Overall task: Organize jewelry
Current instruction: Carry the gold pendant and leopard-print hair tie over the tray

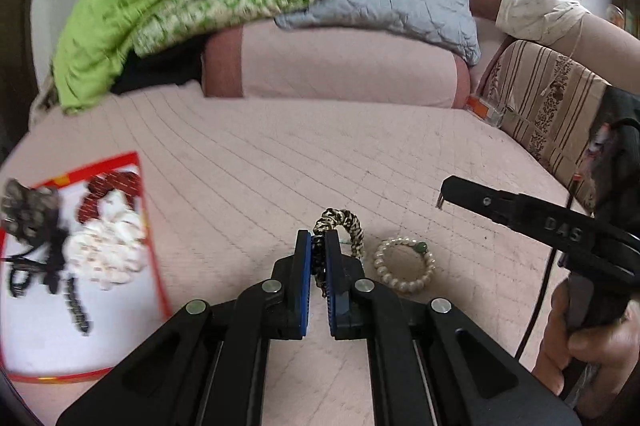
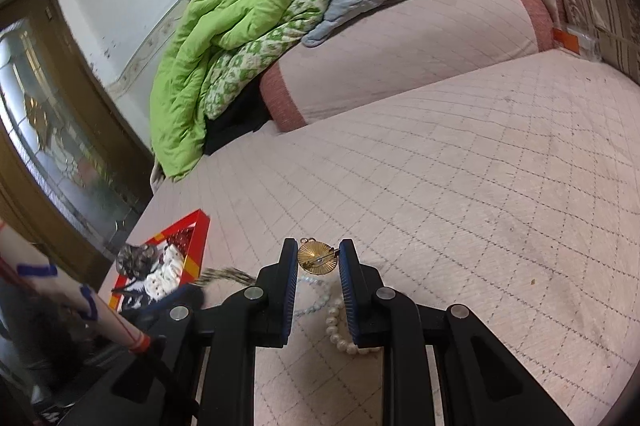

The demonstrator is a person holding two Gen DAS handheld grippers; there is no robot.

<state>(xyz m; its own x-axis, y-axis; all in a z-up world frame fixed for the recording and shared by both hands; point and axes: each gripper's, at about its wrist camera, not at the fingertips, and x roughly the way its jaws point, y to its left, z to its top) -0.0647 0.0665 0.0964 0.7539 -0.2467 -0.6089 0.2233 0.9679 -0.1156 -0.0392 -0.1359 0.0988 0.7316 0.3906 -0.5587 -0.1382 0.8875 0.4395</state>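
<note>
Between our left gripper's point(image 1: 318, 246) blue pads sits a braided black-and-cream bracelet point(image 1: 340, 222), pinched tight, with its loop arching up and to the right of the jaws. We judge the grip is taken on one side of the band so the rest hangs free for the carry to the red-rimmed tray point(image 1: 154, 266), which lies well to the left of the jaws and already holds a heap of white beads point(image 1: 108, 250), a red piece and dark cords. Just right of the jaws, a pearl bracelet point(image 1: 404, 264) with a green bead lies flat on the pink quilted bed cover point(image 1: 300, 162), waiting its turn by our reckoning.

Our right gripper point(image 2: 319, 256) clasps a gold fan-shaped brooch point(image 2: 315, 257) at the fingertips, its jaws spread only as wide as the disc. Holding it by the edges keeps the pin clear, we think.

Only the right wrist view shows the brooch, plus a clear beaded strand below the jaws beside the pearls point(image 2: 340, 330). Only the left view shows the tray's full contents; from the right it is a sliver off to the left, partly hidden.
</note>
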